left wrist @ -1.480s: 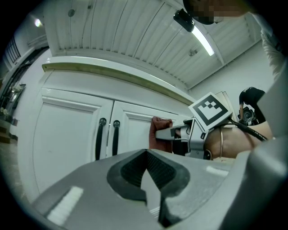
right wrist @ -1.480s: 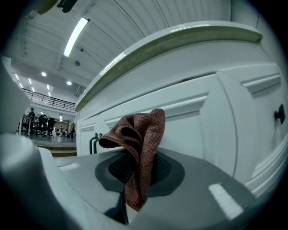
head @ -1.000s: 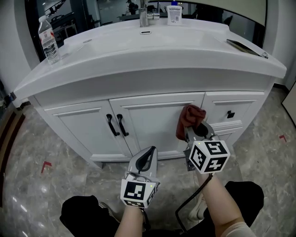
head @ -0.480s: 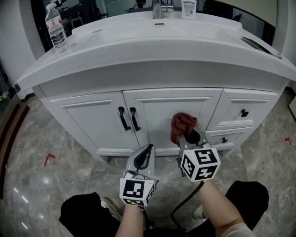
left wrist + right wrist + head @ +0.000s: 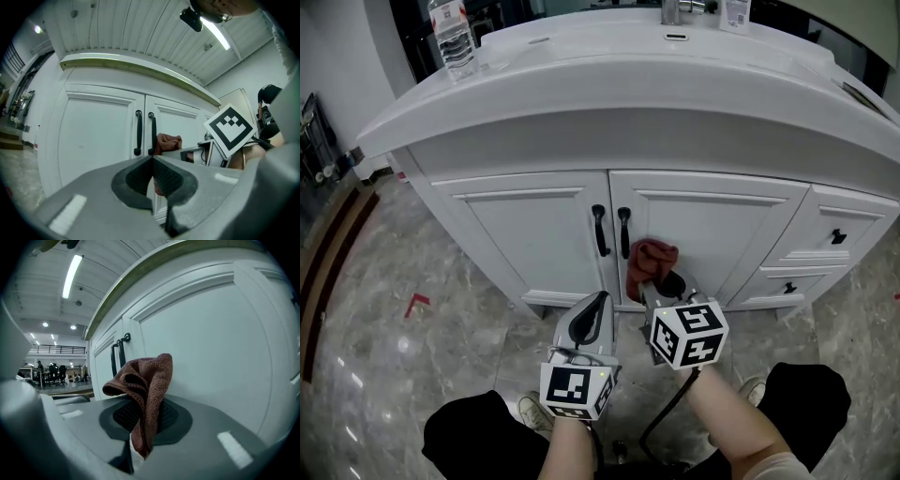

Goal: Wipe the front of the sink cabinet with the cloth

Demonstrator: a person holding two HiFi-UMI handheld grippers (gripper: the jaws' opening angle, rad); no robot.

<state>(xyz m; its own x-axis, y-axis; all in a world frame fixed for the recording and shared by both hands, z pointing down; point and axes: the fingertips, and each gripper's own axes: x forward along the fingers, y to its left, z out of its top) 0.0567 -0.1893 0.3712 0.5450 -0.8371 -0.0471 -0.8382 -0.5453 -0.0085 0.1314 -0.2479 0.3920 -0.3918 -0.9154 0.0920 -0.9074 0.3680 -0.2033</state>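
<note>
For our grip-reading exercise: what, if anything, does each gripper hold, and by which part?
The right gripper is shut on the reddish-brown cloth, pinching its lower folds; the rest bunches above the jaws. The left gripper is shut, holding nothing.

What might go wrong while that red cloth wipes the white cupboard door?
The cloth could snag on the black door handles, which are just beside it. Only a narrow fold is pinched in the right gripper, so hard rubbing might tug it loose. If the cloth bunches aside, the bare fingers could scrape the cabinet door.
</note>
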